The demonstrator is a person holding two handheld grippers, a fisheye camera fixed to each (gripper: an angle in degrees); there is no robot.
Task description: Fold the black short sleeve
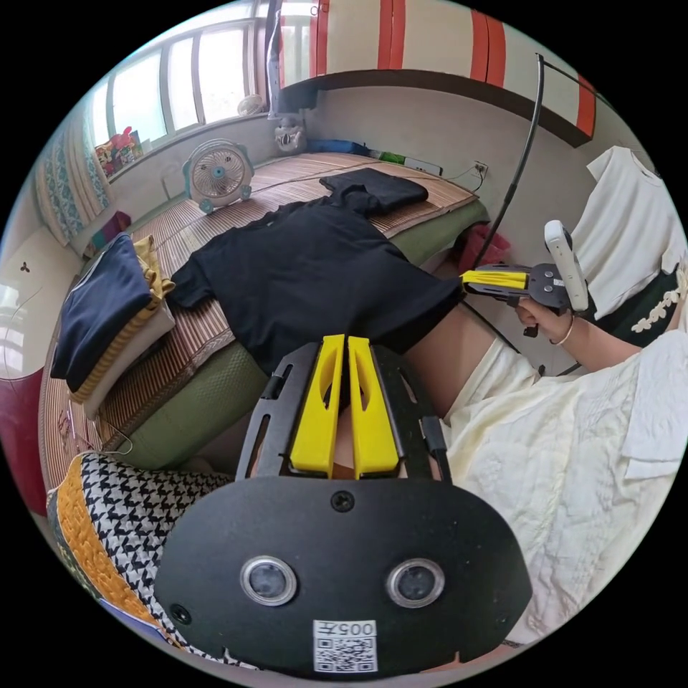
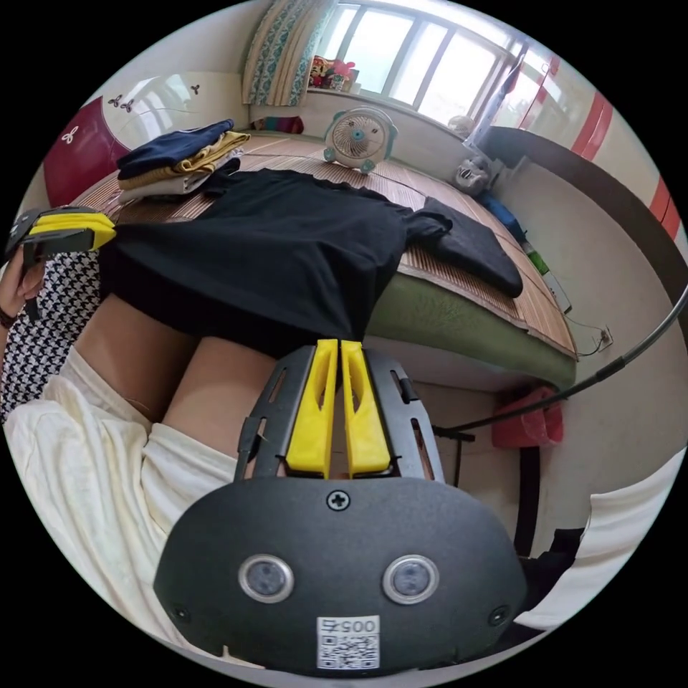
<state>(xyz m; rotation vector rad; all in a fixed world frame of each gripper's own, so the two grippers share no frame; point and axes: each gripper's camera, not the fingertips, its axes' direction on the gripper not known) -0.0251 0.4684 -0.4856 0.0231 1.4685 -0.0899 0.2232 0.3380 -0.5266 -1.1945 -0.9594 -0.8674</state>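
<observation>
Daylight enters through the wide multi-pane window [image 1: 179, 79], which is overexposed to near white in both views. Illumination is bright and even; shadows are soft. The spread black short-sleeve shirt [image 1: 315, 272] reads as a dense dark mass with little fold detail. Fisheye distortion bends straight lines at the circular edges. Focus is sharp throughout, without motion blur.

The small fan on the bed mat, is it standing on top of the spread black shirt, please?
No, in the left gripper view the fan stands on the bare mat beyond the black shirt, apart from it.
</observation>
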